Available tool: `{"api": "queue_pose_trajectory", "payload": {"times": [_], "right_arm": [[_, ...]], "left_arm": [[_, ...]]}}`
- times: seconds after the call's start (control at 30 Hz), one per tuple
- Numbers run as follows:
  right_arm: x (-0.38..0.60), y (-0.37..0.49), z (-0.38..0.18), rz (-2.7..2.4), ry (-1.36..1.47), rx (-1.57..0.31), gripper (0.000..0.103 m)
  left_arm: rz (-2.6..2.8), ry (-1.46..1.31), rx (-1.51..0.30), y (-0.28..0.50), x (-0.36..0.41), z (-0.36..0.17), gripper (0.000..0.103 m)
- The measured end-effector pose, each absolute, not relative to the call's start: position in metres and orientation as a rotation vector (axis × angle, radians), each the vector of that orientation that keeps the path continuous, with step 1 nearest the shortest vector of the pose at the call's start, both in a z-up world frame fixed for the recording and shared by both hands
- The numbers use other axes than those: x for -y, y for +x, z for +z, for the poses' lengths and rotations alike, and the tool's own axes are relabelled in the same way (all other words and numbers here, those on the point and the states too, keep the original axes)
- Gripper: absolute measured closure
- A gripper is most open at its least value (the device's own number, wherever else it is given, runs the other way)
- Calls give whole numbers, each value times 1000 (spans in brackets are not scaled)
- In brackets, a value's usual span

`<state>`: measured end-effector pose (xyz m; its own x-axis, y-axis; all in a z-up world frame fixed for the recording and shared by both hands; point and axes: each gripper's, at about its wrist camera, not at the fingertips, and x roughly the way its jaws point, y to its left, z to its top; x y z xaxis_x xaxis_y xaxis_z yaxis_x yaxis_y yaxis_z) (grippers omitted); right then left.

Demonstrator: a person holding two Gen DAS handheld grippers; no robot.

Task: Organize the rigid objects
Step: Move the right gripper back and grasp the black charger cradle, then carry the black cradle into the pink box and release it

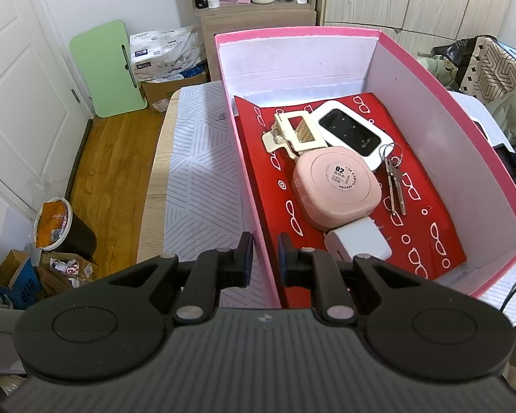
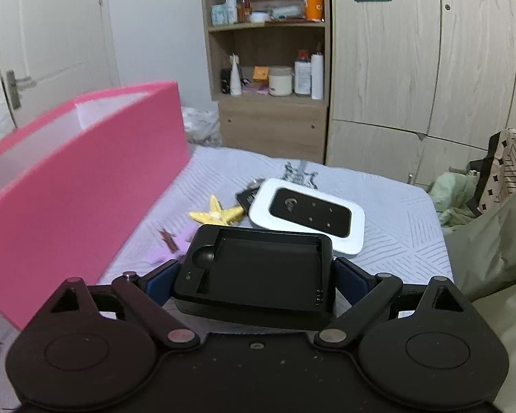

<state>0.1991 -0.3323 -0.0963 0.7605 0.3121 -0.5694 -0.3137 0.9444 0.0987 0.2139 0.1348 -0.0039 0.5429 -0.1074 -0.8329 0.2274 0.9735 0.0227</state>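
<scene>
Where things blur: the small brown and purple pieces (image 2: 170, 241) beside the pink box (image 2: 86, 186) in the right wrist view cannot be made out.
Cut off: the box's near end passes under the left tool (image 1: 265, 256), whose narrowly gapped fingers straddle the box's side wall; whether they press it cannot be told.
Left view only: inside the box, a white router (image 1: 352, 130), cream hair clip (image 1: 294, 134), pink case (image 1: 337, 186), keys (image 1: 394, 179), white charger (image 1: 357, 242).
Right view only: right tool (image 2: 254, 280) pinching a black battery cradle (image 2: 258, 268); second router (image 2: 308, 218) and yellow starfish clip (image 2: 216, 213) on the worktop (image 2: 395, 220).
</scene>
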Motion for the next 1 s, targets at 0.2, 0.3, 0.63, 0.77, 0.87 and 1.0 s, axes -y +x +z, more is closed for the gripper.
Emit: {"api": "queue_pose_trajectory", "payload": {"times": [0.2, 0.3, 0.63, 0.77, 0.87, 1.0], "right_arm": [[346, 183, -66, 493, 107, -537, 7], [347, 175, -41, 600, 149, -470, 7], [258, 206, 31, 1023, -59, -615, 7], [211, 223, 25, 1037, -273, -715, 7], [184, 237, 13, 1020, -510, -750, 7], [167, 258, 3, 1059, -578, -868, 7]], "left_arm": [[-195, 121, -978, 214, -136, -4, 89], [-199, 115, -976, 215, -137, -4, 89], [-219, 88, -974, 214, -142, -4, 89], [-241, 74, -959, 211, -145, -5, 89], [-246, 75, -964, 212, -146, -4, 89], [-252, 81, -963, 212, -145, -4, 89]]}}
